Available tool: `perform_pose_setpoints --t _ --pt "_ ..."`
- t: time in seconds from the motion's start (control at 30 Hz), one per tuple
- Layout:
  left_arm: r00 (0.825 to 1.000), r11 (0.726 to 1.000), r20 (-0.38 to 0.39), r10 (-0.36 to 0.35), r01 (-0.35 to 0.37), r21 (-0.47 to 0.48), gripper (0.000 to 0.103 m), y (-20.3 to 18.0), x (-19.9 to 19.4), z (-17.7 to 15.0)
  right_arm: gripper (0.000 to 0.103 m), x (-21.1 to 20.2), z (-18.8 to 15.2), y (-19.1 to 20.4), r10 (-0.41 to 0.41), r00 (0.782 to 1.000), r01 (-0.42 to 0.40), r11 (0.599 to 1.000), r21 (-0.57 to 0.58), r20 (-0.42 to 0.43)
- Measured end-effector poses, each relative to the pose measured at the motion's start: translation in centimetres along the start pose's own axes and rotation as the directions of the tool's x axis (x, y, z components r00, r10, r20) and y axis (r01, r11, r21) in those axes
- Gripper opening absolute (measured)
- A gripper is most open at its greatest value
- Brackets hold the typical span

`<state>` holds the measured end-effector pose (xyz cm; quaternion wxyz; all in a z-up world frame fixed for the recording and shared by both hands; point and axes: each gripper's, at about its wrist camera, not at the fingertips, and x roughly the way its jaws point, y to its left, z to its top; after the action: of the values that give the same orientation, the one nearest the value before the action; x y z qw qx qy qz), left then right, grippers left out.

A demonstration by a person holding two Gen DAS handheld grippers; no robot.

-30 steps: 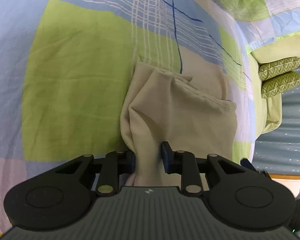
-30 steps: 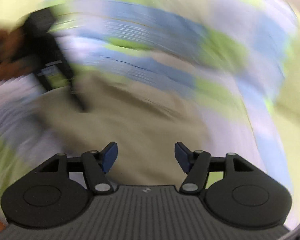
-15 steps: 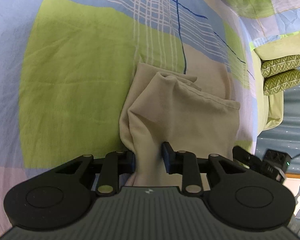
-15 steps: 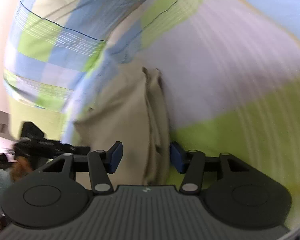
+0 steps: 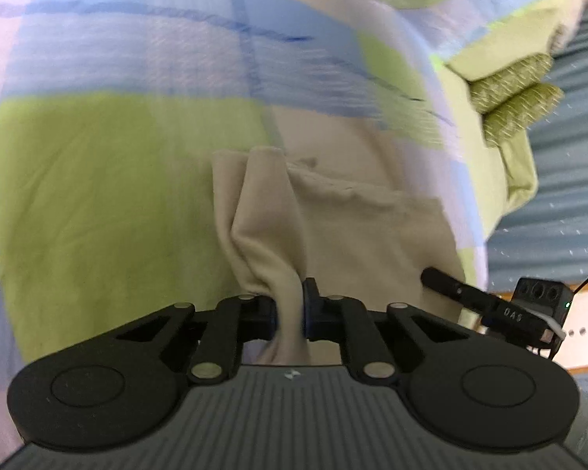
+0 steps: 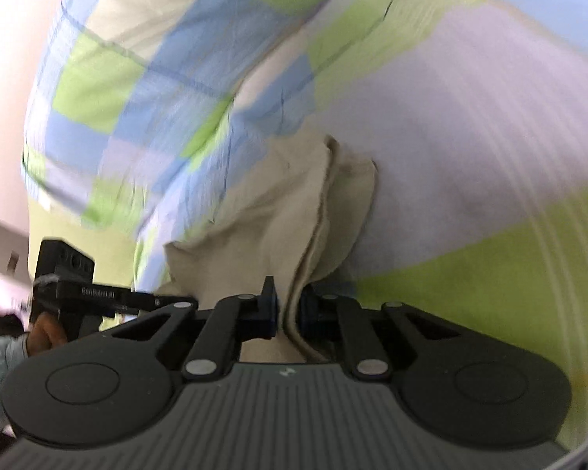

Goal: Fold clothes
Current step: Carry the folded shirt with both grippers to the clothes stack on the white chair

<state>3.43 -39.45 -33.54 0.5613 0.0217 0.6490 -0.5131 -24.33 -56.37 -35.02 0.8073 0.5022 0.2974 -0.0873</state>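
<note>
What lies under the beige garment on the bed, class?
The beige garment rests on a checked bedsheet of green, blue and lilac patches, which shows all around it. Whatever sits directly beneath the cloth is covered. Both the left gripper and right gripper pinch its edges.

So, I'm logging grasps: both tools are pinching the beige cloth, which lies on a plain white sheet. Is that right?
Not quite. The sheet is not plain white: it is checked in green, blue and pale lilac, as both wrist views show. The rest holds: the left tool and the right tool are each closed on a bunched edge of the beige cloth.
</note>
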Motion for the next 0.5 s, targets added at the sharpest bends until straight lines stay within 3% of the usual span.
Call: perform_pose_setpoints --t 0.13,0.2,0.33,0.4,0.43,0.5 --pt "0.999 0.993 -0.046 -0.018 0.023 0.118 0.010 -5.1 1.3 1.2 0.009 -5.6 -2.2 -0.5 -0.052 0.990 0.038 0.994 0.102 0.134" --pt "0.995 0.978 -0.090 -0.036 0.054 0.202 0.010 -9.5 2.9 1.4 0.009 -8.3 -3.2 -1.0 -0.078 0.980 0.053 0.989 0.140 0.181" --pt "0.979 0.944 -0.191 -0.077 0.133 0.302 0.010 -17.6 6.8 0.7 0.009 -16.8 -6.6 -2.5 -0.153 0.937 0.077 0.967 0.244 0.313" --pt "0.959 0.910 -0.266 -0.099 0.196 0.367 0.010 -23.1 10.0 -0.6 0.009 -23.3 -9.6 -3.5 -0.226 0.889 0.098 0.943 0.317 0.398" --pt "0.946 0.891 -0.304 -0.109 0.229 0.393 0.010 -25.7 11.5 -1.3 0.009 -24.9 -10.4 -3.8 -0.246 0.876 0.104 0.936 0.336 0.415" --pt "0.907 0.839 -0.401 -0.132 0.318 0.442 0.010 -33.2 16.1 -3.6 0.009 -32.1 -13.9 -5.1 -0.342 0.807 0.129 0.898 0.421 0.481"
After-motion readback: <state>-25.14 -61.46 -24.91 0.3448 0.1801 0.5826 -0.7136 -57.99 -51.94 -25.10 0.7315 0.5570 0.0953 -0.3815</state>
